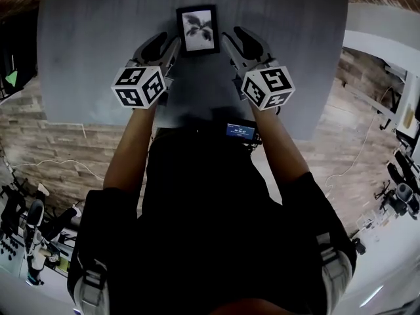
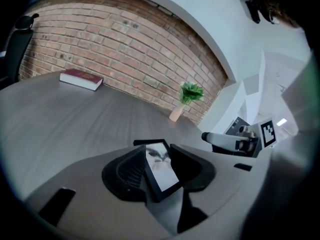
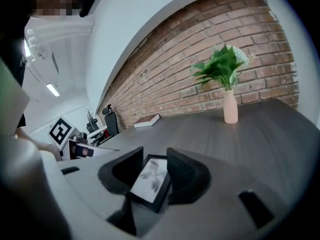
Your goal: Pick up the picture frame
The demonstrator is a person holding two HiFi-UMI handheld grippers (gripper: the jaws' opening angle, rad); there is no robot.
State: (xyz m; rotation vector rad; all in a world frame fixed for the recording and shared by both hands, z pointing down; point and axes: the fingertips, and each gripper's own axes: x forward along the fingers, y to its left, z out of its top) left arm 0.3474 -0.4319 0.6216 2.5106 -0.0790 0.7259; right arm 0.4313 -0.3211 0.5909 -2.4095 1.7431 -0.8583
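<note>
Main risk: the black rectangular picture frame [image 1: 197,30] with a leaf print is shared between both tools over the grey table [image 1: 92,51]. Any mismatch as I raise my hands would twist it. Both grips look shallow, near its lower edges, so it could slide out and drop. Left gripper [image 1: 172,44]: jaws drawn in to a narrow gap, pads against the frame's left side. Right gripper [image 1: 228,43]: likewise clamped on its right side. I can't tell whether the frame touches the table.

Dim, fisheye-warped edges, dark vignette, soft focus
</note>
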